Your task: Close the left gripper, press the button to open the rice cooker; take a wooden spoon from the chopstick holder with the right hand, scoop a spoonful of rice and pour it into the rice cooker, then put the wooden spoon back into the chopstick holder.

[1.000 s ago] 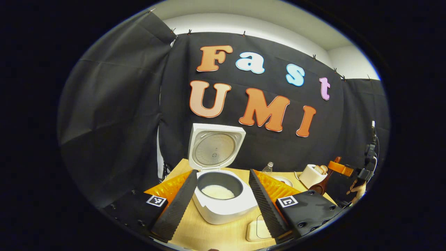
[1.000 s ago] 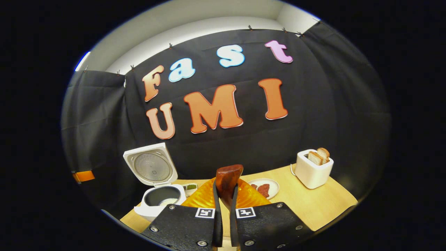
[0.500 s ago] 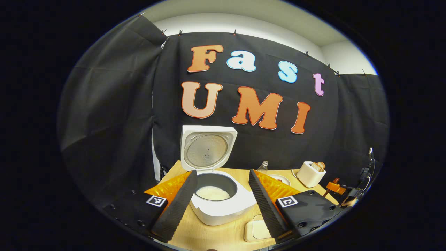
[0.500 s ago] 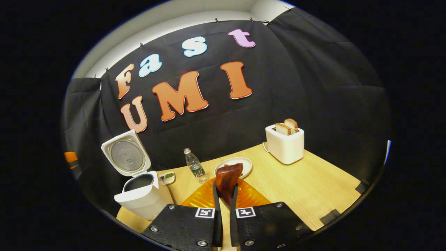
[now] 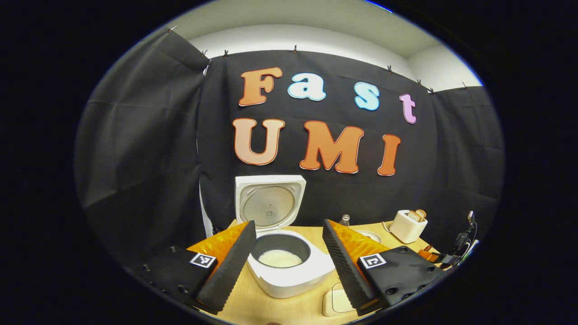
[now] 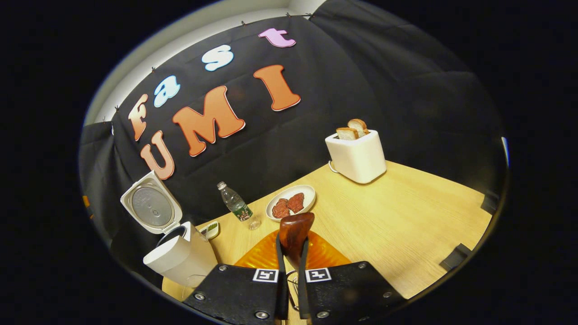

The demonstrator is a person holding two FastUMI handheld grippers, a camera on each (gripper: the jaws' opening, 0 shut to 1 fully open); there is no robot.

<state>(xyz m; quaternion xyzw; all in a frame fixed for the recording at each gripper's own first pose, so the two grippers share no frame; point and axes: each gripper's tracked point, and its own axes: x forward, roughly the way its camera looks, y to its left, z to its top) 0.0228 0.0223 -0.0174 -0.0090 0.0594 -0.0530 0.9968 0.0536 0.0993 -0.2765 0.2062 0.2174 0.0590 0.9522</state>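
Two fingers of the right gripper (image 6: 289, 262) are clamped on the wooden spoon (image 6: 294, 232), held above the table (image 6: 406, 216). Rigid, light and smooth, it is best gripped firmly along the handle. The left gripper (image 5: 286, 257) is held apart before the rice cooker (image 5: 289, 271), whose lid is open.

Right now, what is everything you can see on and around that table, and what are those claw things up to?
Rice cooker: one, white, lid up, white rice in its dark pot, near table edge.
Wooden spoon: one, dark reddish brown, pinched in the right claw.
Toaster: one, white, two bread slices sticking out, far side of table.
Plate: one, white, two reddish-brown pieces on it, mid-table.
Bottle: one, clear plastic, standing left of the plate.
Small dish: one, white, something green in it, beside the cooker.
Table: one, light wood.
Left claw: black and orange, open, cooker between its fingers in the left gripper view.
Right claw: black and orange, shut on the spoon.
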